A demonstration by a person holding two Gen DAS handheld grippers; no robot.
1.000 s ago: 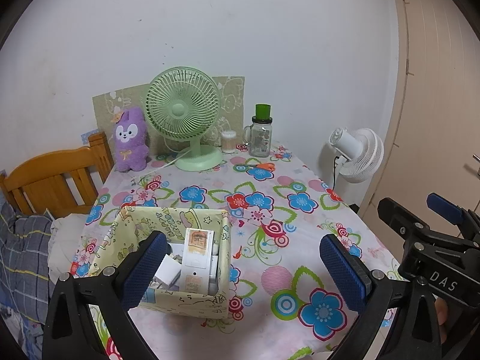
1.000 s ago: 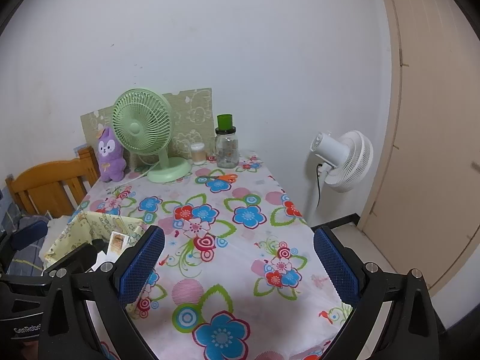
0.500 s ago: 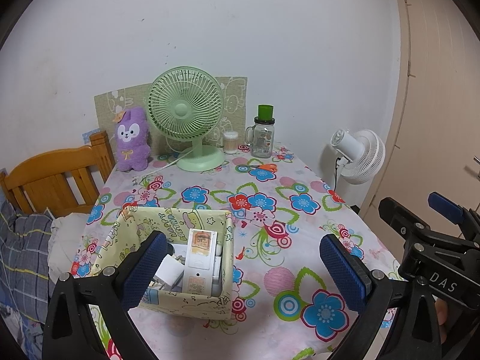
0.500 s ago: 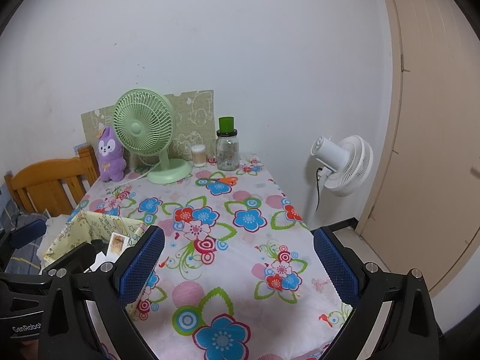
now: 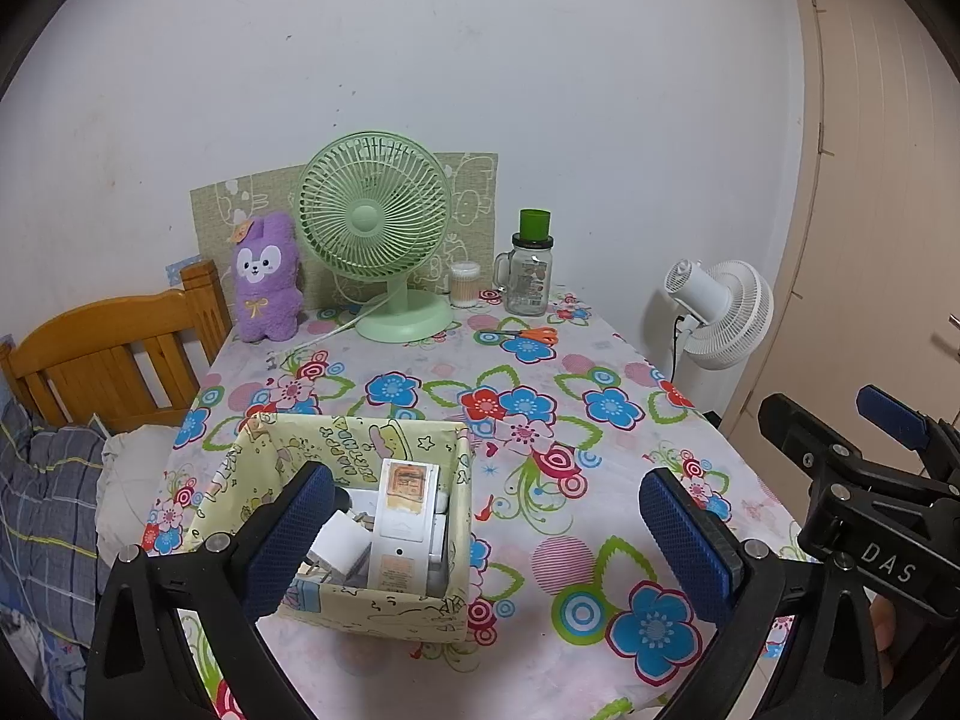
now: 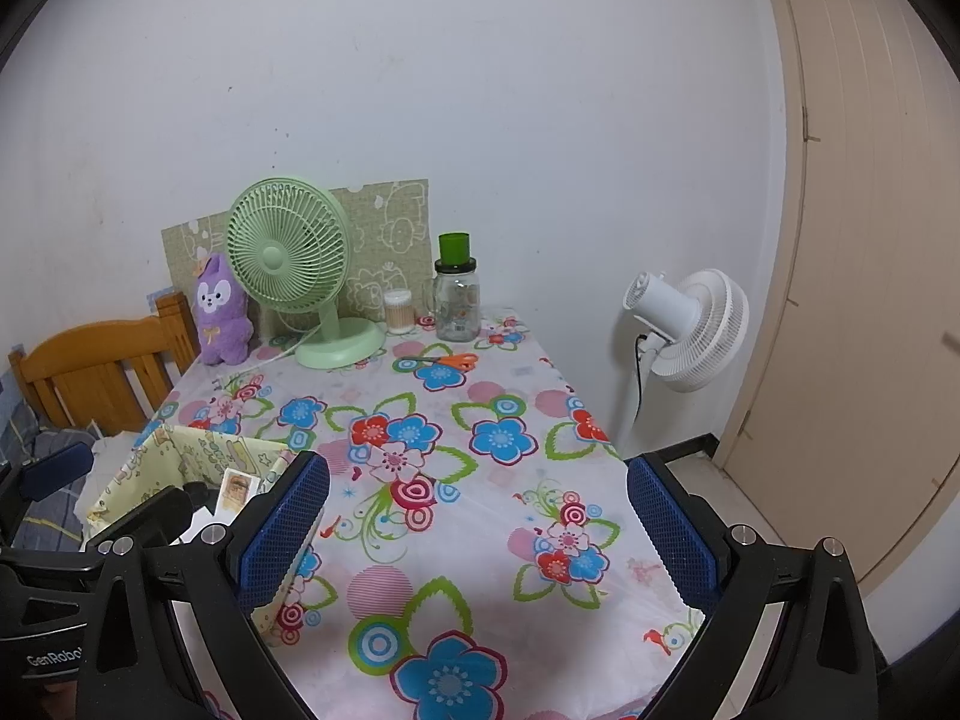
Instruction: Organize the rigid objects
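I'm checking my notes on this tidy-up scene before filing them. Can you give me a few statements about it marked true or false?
1. The yellow fabric box holds white boxes. True.
2. The left gripper is shut on a white box. False: it is open and holds nothing.
3. Orange-handled scissors lie on the floral tablecloth in front of the glass jar. True.
4. The purple plush toy sits inside the fabric box. False: it stands at the table's far end beside the green fan.
5. The right gripper is open. True.
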